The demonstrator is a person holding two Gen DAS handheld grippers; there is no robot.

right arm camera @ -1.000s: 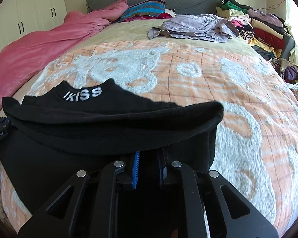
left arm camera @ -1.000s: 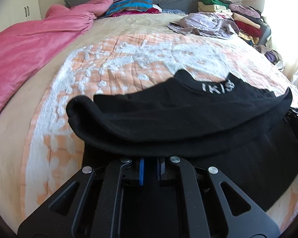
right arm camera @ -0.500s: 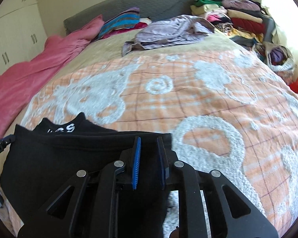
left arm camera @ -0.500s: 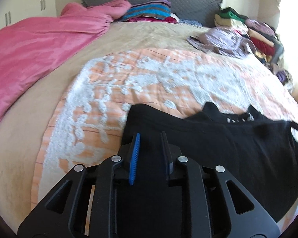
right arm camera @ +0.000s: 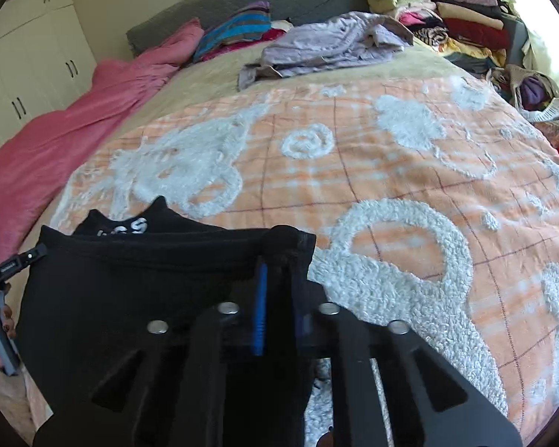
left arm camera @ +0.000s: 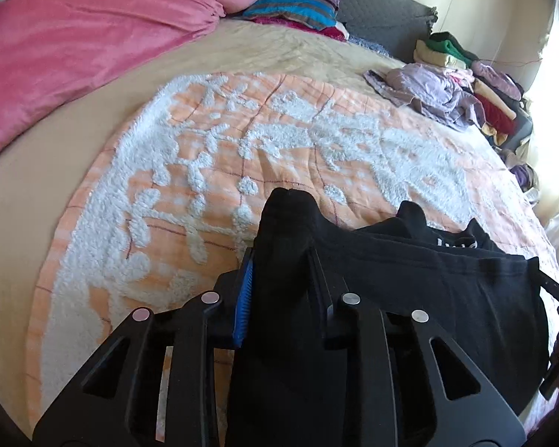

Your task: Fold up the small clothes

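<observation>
Black garment (left arm camera: 447,298), one; two grippers

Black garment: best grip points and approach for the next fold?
Take the black garment at its two outer corners along the folded edge, one gripper per corner, each coming in low from the near side. The cloth bunches there into thick wads: the left gripper and right gripper each pinch one.
</observation>
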